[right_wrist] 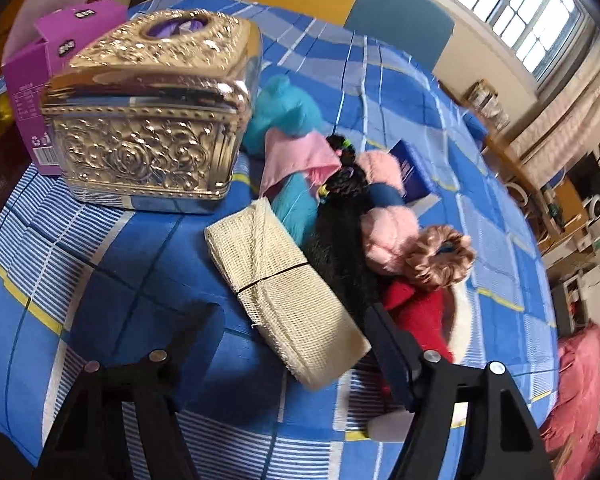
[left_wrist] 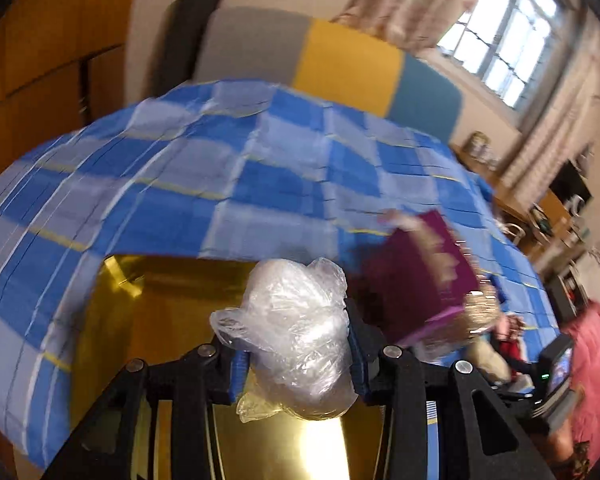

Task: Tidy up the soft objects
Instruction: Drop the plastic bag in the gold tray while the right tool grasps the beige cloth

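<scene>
both jaws — on plastic bag [left_wrist: 296, 332]

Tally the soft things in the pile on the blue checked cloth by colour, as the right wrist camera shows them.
Teal: 1
Pink: 2, cloth and fluffy piece
Black: 1
Cream mesh: 1
Tan scrunchie: 1
Red: 1
Total: 7

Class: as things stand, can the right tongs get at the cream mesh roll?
Probably yes. The right tongs are open, and the cream mesh roll lies uncovered between their fingers on the checked sheet.
</scene>
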Demonstrator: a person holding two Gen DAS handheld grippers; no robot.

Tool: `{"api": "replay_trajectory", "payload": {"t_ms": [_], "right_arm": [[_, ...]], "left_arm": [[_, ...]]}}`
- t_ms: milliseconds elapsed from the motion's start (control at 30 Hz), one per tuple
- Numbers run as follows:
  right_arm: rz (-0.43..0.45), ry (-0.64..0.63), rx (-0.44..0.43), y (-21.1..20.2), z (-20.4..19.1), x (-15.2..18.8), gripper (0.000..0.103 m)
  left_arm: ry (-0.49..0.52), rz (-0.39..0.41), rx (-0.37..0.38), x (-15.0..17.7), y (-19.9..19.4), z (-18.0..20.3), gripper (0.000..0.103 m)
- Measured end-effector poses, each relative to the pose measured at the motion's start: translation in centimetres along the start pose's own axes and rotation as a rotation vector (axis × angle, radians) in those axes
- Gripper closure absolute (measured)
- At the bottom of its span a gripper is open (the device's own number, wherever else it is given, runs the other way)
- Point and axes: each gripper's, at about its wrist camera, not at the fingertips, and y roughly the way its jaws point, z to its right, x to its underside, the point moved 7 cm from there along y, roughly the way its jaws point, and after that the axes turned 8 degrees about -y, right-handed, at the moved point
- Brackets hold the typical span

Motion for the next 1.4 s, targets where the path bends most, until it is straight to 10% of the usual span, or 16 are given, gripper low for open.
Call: {"api": "replay_trajectory", "payload": {"t_ms": [333, 833, 1233, 1333, 1400], "right_arm": [[-0.042, 0.052, -0.003, 1.3, 0.7, 0.4, 0.032], [0.002, 0.327, -0.168, -0.5, 4.3, -0.3, 0.064], [0.115, 0.419, -0.179, -4.4, 6.9, -7.0, 0.065], [0.141, 0.43, -0.187, -5.4, 6.7, -8.7, 0.065], [0.156, 0.425, -0.19, -6.0, 6.4, -9.8, 0.065]], "left_arm": [[-0.101, -0.049, -0.104, -0.3, 2.5, -8.6, 0.062], [-0.055, -0.116, -0.186, 0.9, 7.6, -9.4, 0.06], [-0.044, -0.134, -0.234, 1.3, 9.2, -10.7, 0.06], [-0.041, -0.141, -0.224, 1.5, 9.4, -10.7, 0.054], [-0.044, -0.137, -0.243, 1.5, 9.3, -10.8, 0.033]]}}
